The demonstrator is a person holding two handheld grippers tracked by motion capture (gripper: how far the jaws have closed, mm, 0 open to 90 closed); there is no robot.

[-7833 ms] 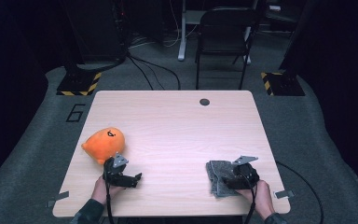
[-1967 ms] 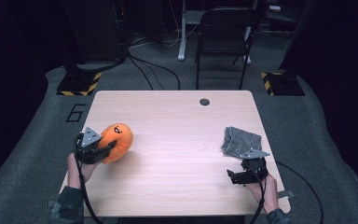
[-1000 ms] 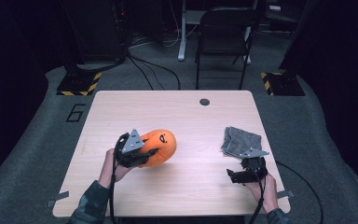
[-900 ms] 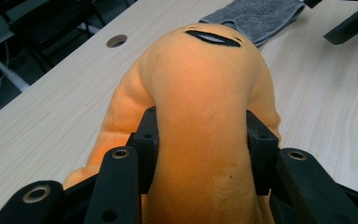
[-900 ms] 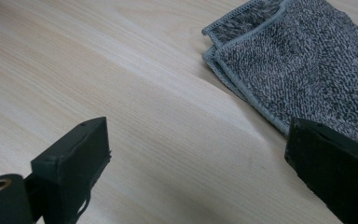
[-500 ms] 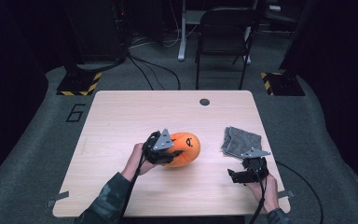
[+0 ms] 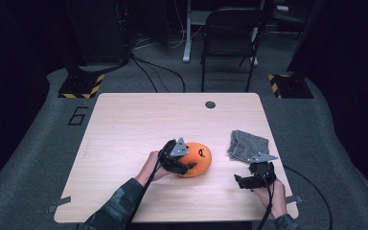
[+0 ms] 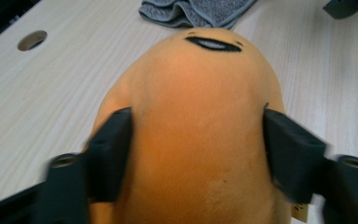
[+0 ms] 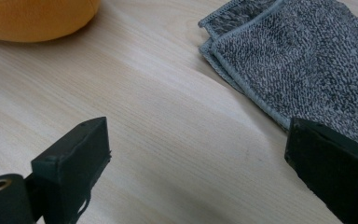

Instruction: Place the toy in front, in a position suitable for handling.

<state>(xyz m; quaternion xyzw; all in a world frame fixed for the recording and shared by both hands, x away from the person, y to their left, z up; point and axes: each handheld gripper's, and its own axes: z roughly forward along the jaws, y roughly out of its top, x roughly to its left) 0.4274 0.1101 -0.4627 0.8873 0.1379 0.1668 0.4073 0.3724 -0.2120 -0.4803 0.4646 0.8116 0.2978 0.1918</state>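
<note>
An orange plush toy (image 7: 199, 158) with a black stitched mark lies on the wooden table (image 7: 134, 120), right of centre. My left gripper (image 7: 189, 165) reaches it from the left. In the left gripper view the toy (image 8: 196, 116) sits between the two black jaws of my left gripper (image 8: 198, 149); they have just been opening and now flank its sides without squeezing it. A folded grey cloth (image 7: 247, 143) lies to the right. Just in front of the cloth, my right gripper (image 7: 242, 181) rests open, and bare table lies between its jaws (image 9: 200, 158), with the cloth (image 9: 303, 56) beyond.
A round cable hole (image 7: 210, 104) sits near the table's far edge. A dark folding chair (image 7: 230, 43) stands behind the table. Black-and-yellow floor markers lie to the far left and right. The toy's edge (image 9: 32, 18) appears in the right gripper view.
My left hand carried the orange toy from the table's left side to right of centre and lowered it onto the table. The right hand has stayed put beside the cloth.
</note>
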